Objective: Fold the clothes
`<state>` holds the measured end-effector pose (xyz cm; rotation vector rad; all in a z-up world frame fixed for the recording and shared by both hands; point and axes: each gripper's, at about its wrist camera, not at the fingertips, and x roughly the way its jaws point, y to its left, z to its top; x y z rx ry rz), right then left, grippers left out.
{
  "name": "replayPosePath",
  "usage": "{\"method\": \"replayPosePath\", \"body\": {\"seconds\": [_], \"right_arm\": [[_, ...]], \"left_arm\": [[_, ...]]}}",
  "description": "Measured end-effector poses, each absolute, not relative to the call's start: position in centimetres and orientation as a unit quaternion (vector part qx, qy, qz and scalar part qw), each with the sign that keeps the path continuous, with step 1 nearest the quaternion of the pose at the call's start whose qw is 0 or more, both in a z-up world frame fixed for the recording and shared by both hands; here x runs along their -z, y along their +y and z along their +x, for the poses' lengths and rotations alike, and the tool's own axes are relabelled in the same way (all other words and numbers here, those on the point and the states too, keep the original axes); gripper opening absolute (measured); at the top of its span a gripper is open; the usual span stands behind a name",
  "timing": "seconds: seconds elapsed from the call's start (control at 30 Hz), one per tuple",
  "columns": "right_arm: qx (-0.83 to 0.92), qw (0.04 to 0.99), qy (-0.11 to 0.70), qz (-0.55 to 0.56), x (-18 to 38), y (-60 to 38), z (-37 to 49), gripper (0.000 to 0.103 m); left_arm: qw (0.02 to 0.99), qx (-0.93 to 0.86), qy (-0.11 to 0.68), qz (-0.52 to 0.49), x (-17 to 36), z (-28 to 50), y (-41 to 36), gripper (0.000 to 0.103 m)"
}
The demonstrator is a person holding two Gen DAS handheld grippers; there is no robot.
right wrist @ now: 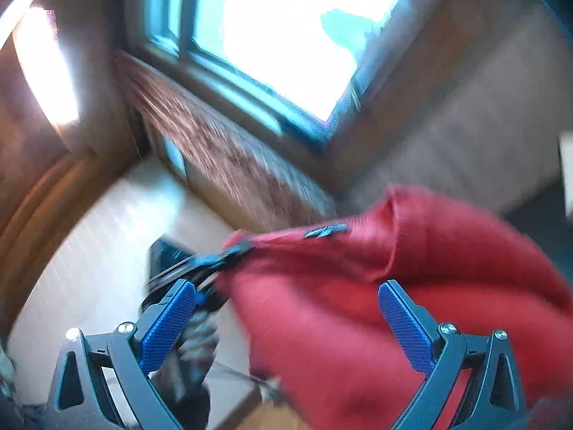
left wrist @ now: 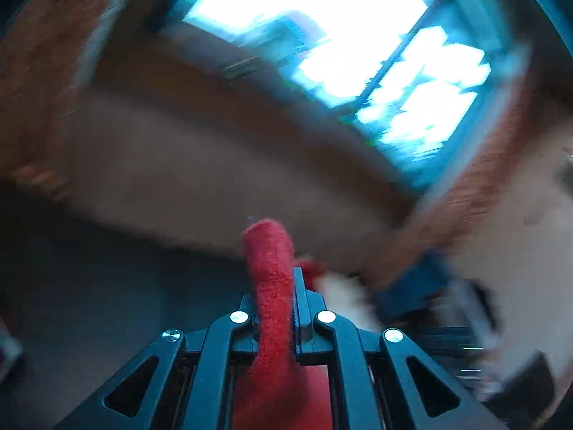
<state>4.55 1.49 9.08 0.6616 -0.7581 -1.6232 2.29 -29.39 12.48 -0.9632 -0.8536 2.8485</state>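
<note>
Left wrist: blurred; left gripper [left wrist: 275, 297] pinches red garment [left wrist: 272, 286].

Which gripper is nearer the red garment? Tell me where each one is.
Left. The left gripper is shut on the red garment; the right gripper is open, the garment hanging just ahead between its fingers.

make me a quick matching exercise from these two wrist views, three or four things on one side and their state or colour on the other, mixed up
Things:
1. left hand-held gripper
2. right hand-held gripper
3. red garment
4. window

States:
a. bright, overexposed
b. open, blue pads apart
c. lifted and bunched
d. shut on a fold of red cloth

Pairs: 1-d, 2-b, 3-c, 4-a
</note>
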Motion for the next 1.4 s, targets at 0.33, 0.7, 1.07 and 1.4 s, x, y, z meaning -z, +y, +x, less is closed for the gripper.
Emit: {"method": "replayPosePath", "body": {"seconds": [0.33,0.7,1.07,1.4], "right_arm": [[0.757,0.426,-0.237,0.435,3.7,-0.6,4.3,0.103],[0.846,0.368,0.087,0.375,2.5,-6.9,0.9,0.103],[0.775,0.347,0.297,0.438,9.5,-20.4,-7.9,0.103],[0.753,0.362,0.217,0.505,12.5,-18.9,-9.8,0.1]], "left_arm": [[-0.145,-0.768,-0.384,-0.491,10.7,5.2,-41.6,0.019],[-0.066,-0.748,-0.541,-0.379,13.7,16.0,-39.4,0.046],[-0.031,-0.77,-0.543,-0.333,13.0,18.7,-35.9,0.07],[-0.026,-0.777,-0.511,-0.367,14.6,11.9,-34.1,0.064]]}}
